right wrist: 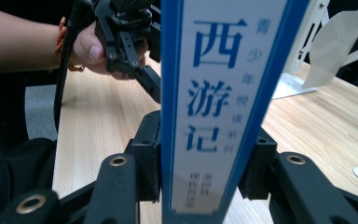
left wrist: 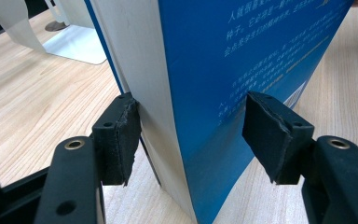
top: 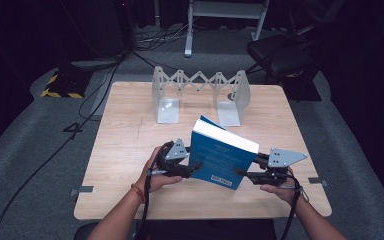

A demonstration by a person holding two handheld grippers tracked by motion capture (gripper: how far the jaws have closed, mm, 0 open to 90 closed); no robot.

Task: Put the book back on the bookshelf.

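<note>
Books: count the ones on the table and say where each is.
1. A blue book stands tilted near the table's front edge, between the left gripper and right gripper. The bookend rack behind holds none.

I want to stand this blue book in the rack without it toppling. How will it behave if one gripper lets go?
The blue book stands on a lower corner, tilted, so it would probably tip over. It looks thick and stiff, unlikely to flop. The left gripper has a visible gap at one pad, so the right gripper, which straddles the spine, probably carries it.
</note>
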